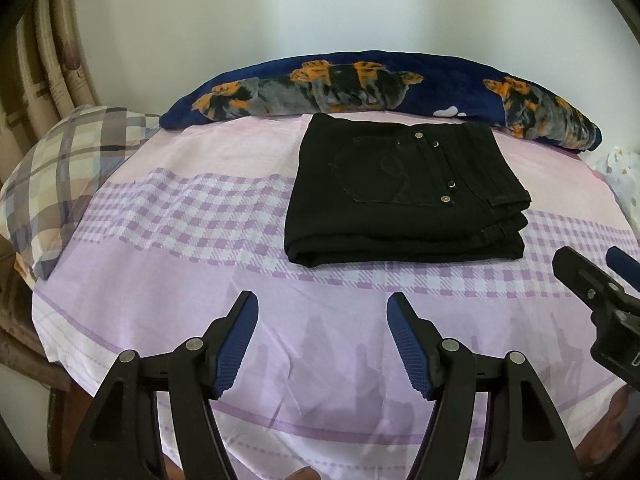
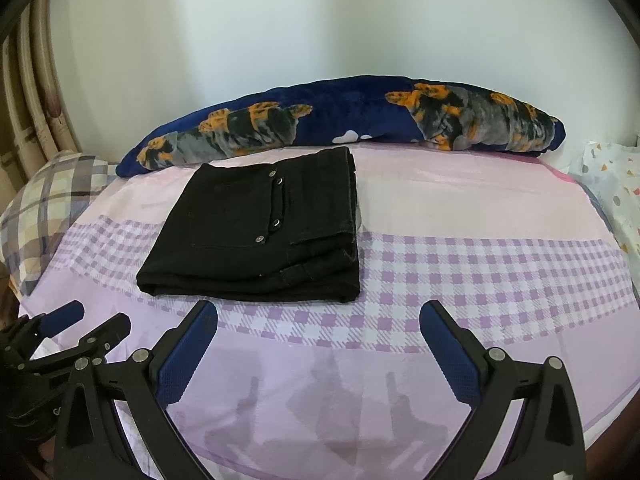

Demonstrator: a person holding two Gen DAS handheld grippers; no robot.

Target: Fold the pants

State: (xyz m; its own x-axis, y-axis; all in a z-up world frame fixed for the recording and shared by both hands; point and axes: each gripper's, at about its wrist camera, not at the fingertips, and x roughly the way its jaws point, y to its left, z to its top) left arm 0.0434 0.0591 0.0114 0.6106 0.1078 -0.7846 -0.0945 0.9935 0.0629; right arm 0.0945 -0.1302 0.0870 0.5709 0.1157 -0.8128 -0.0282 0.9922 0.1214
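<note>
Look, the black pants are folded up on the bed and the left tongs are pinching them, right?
Not quite. The black pants are folded on the bed, but the left tongs aren't pinching them. The left wrist view shows the tongs standing open above the bare sheet, short of the pants' near edge, with nothing between them.

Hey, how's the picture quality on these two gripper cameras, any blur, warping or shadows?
Left wrist view: sharp, fisheye bows the bed sheet, soft gripper shadows fall on it. Right wrist view: equally sharp, black corners, the black pants show little detail.
</note>
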